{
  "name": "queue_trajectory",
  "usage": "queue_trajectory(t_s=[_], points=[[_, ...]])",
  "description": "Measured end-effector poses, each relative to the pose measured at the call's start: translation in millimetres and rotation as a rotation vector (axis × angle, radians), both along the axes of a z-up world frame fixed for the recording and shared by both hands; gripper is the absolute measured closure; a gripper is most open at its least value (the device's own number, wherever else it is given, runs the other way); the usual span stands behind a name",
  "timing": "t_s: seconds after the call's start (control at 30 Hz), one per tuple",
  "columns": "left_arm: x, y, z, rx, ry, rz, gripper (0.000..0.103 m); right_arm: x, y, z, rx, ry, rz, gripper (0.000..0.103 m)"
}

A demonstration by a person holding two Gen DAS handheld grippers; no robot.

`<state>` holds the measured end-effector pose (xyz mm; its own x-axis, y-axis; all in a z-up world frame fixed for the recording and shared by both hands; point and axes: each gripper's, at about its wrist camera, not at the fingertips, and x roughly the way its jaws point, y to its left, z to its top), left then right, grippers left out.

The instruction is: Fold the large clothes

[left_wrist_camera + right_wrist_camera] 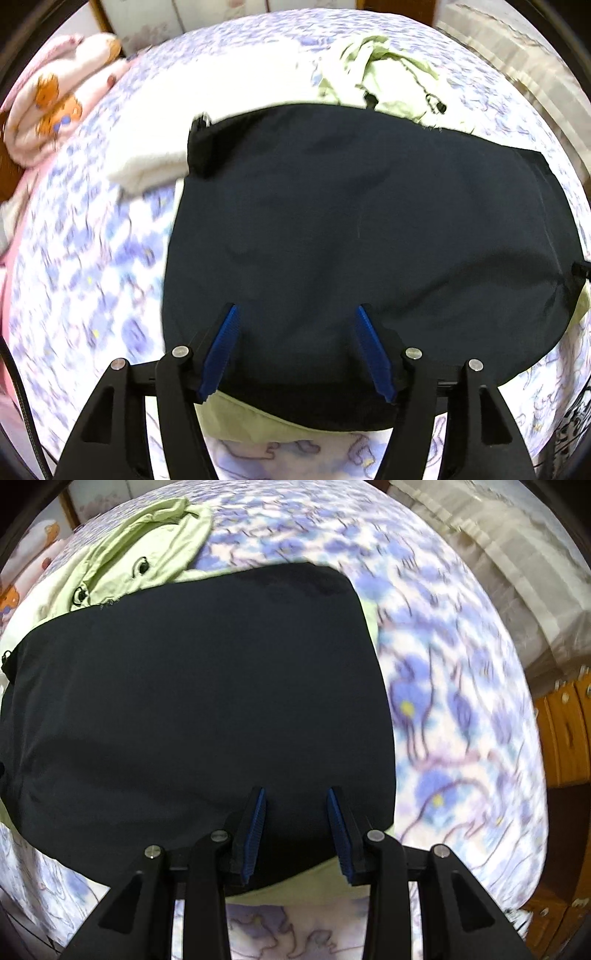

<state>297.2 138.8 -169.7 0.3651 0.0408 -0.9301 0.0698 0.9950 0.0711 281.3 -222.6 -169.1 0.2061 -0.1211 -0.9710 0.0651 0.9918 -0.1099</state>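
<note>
A: So, pointing steeply down at the bed (85, 236), both of them. Left claw (297, 314) hanging over the near edge of the dark jacket (351, 229), blue pads (221, 347) spread wide, nothing pinched between.

B: Right claw (296, 794) tilted down over the same jacket, nearer its right-hand corner. Pads (255, 830) closer together than the left's but still apart, gap clear, not gripping cloth.

A: Jacket lying flat and folded on the flowered sheet, dark side up, pale green lining (251, 421) peeking out along the near edge.

B: Green hood (140, 557) bunched up at the far side. Folded white towel (147, 170) just beside the jacket's left corner, pink cartoon blanket (48, 107) well off to the far left.
</note>
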Motion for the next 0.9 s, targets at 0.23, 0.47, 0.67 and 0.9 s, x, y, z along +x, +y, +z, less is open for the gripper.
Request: queue_trajectory(t_s=[0.23,0.47,0.67,0.9], points=[[31.9,-12.8,30.0,0.066,-0.028,-0.094,0.037,32.5,29.3,30.0,-0.027,-0.032,0.099,0.068],[82.6,-21.4,44.3,0.132,-0.043,-0.166,0.036,92.6,38.6,54.7,-0.032,-0.078,0.126,0.068],[157.5,-29.1,54.8,0.119,-0.059,-0.189,0.036,157.4,40.1,60.3,0.064,-0.098,0.079,0.068],[251.3,-45.9,53.5,-0.016,-0.082,-0.145,0.036,236.6,35.8,54.8,0.243,-0.188,0.004,0.068]])
